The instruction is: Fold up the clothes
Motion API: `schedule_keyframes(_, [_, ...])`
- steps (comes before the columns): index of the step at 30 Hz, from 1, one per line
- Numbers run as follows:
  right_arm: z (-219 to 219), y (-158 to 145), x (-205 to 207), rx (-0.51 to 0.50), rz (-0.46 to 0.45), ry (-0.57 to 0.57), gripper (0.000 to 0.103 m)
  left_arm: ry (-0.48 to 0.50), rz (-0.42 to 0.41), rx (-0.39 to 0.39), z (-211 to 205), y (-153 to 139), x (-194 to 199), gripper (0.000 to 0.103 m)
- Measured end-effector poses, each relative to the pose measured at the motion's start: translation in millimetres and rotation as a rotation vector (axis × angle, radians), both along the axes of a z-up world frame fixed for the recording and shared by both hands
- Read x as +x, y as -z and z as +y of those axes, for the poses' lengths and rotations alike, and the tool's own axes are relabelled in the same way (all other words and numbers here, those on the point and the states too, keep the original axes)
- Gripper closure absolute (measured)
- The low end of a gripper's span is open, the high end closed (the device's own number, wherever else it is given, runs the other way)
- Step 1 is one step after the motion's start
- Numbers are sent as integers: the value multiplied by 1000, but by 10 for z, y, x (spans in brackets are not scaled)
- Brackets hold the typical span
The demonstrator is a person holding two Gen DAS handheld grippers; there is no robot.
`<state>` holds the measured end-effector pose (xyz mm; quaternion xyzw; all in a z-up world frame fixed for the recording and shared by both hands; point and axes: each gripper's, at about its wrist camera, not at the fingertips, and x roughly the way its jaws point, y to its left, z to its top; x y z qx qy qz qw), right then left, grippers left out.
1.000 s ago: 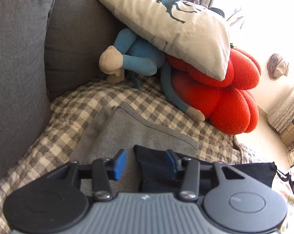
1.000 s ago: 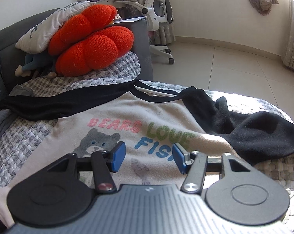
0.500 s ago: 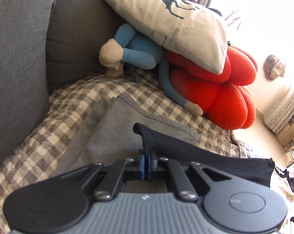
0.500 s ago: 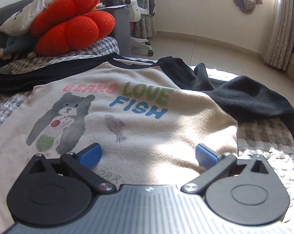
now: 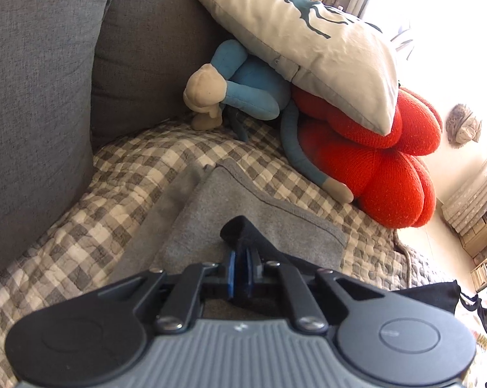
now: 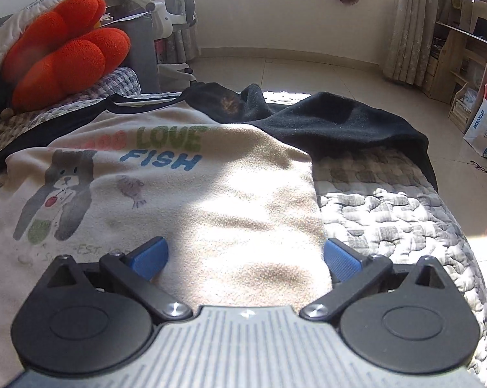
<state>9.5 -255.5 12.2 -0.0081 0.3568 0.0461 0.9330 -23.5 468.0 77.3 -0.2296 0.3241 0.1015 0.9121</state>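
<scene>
Left gripper [image 5: 240, 273]: I've just clamped the black sleeve cuff [image 5: 240, 231]. Right gripper [image 6: 245, 258]: just spread wide, empty, over shirt hem [image 6: 243, 258]; fold can start.

Left gripper [image 5: 240, 273] pointed forward and down, blue pads [image 5: 232, 271] pinched together on the end of a black sleeve [image 5: 240, 231], which stuck out just ahead of the fingertips. Right gripper [image 6: 245, 257] also tilted down, jaws spread as wide as they go, blue pads [image 6: 149, 255] well apart, nothing pinched between them; cream shirt front [image 6: 211, 200] lay under and ahead of it.
</scene>
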Motion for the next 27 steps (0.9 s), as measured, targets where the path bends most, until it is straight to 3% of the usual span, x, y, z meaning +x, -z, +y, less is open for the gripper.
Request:
schedule_keyframes(4, [22, 45, -86, -11, -60, 17, 0, -6, 8, 30, 29, -23, -78, 92])
schedule_keyframes(9, [110, 64, -176, -68, -120, 28, 0, 15, -3, -5, 57, -27, -247, 88])
schedule_keyframes(10, [131, 66, -190, -81, -127, 35, 0, 29, -17, -18, 34, -31, -271, 76])
schedule_keyframes(11, [152, 68, -201, -95, -136, 36, 0, 44, -33, -32, 10, -34, -296, 55])
schedule_keyframes(13, [169, 72, -207, -108, -143, 37, 0, 74, -69, -49, -69, -41, -312, 37])
schedule_keyframes(14, [157, 72, -199, -100, -138, 37, 0, 89, -84, -55, -106, -40, -304, 36])
schedule_keyframes(16, [65, 81, -162, -33, -112, 37, 0, 117, -90, -64, -193, -14, -223, 36])
schedule_keyframes(18, [-78, 90, -134, 66, -90, 38, 0, 92, -45, -38, -222, 25, -78, 36])
schedule_keyframes(21, [-166, 81, -175, 135, -112, 39, 0, 68, 16, -24, -137, 87, 106, 38])
schedule_keyframes(22, [-158, 79, -171, 134, -109, 39, 0, 73, 38, -19, -101, 108, 159, 45])
schedule_keyframes(23, [-128, 78, -165, 116, -105, 38, 0, 100, 64, 18, -102, 127, 193, 64])
schedule_keyframes(25, [-47, 80, -149, 60, -95, 35, 0, 154, 116, 93, -106, 165, 261, 93])
schedule_keyframes(27, [25, 81, -148, 6, -96, 33, 0, 221, 148, 163, -161, 169, 269, 95])
